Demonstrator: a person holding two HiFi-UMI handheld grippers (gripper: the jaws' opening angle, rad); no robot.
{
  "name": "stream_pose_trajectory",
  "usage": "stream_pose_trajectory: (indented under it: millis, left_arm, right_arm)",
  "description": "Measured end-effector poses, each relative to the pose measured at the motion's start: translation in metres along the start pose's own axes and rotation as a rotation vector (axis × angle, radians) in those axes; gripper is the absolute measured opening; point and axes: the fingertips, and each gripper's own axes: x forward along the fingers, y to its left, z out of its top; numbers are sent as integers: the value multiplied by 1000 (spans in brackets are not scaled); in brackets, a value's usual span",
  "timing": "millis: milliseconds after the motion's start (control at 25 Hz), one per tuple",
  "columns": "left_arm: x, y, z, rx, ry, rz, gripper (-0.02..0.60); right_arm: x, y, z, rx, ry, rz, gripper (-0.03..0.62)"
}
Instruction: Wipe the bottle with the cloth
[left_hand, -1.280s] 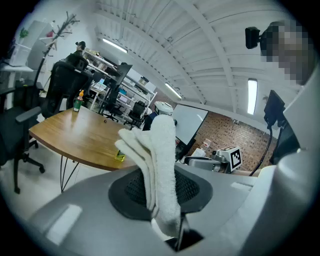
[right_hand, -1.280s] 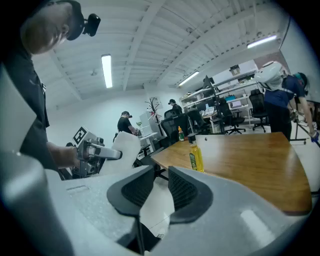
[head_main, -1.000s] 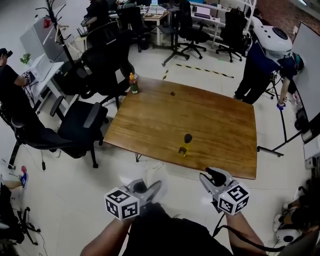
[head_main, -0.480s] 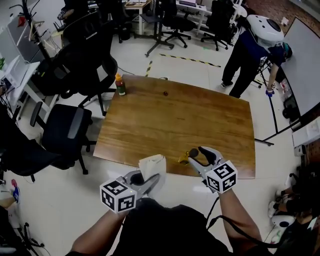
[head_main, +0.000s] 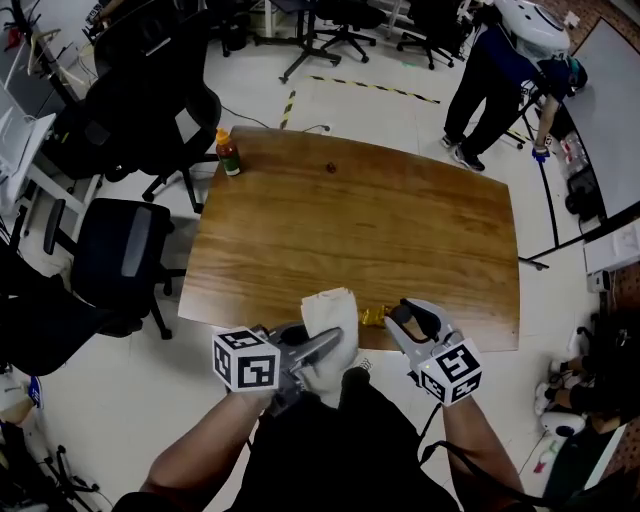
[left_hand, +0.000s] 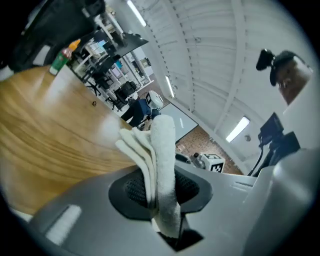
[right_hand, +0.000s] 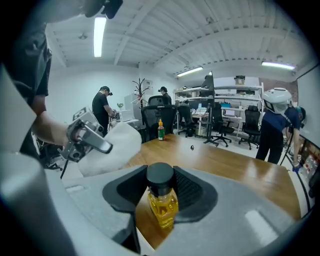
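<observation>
Cloth moved closer; right tongs just clamped bottle.

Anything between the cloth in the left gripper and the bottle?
Nothing visible. The cloth, clamped in the left gripper, hangs just left of the bottle, with open air between. The right gripper has just been closing its jaws on the bottle's cap, at the table's near edge.

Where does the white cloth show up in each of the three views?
Head view: cloth low centre, at the table's near edge, in the left gripper.
Left gripper view: cloth dead centre, pinched between the jaws.
Right gripper view: cloth left of centre.
Shared landmark: orange-capped bottle on the table's far corner.
</observation>
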Motion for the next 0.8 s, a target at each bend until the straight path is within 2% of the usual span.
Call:
stream_pose_trajectory:
  millis: [160, 360, 440, 560, 800]
  left_arm:
    - [40, 17, 5, -237, 16, -225, 106]
    - [72, 28, -7, -383, 124, -408, 105]
    - [82, 32, -16, -407, 146, -422, 105]
    - [89, 39, -19, -383, 147, -409, 104]
    - [93, 44, -19, -370, 134, -432, 104]
  right_arm:
    - [-4, 4, 4, -15, -31, 16, 147]
    - [-3, 6, 7, -25, -32, 44, 147]
    - [-3, 6, 8, -24, -36, 49, 147]
    - [-3, 6, 9, -19, -43, 50, 147]
    - [-4, 6, 10, -13, -56, 44, 147]
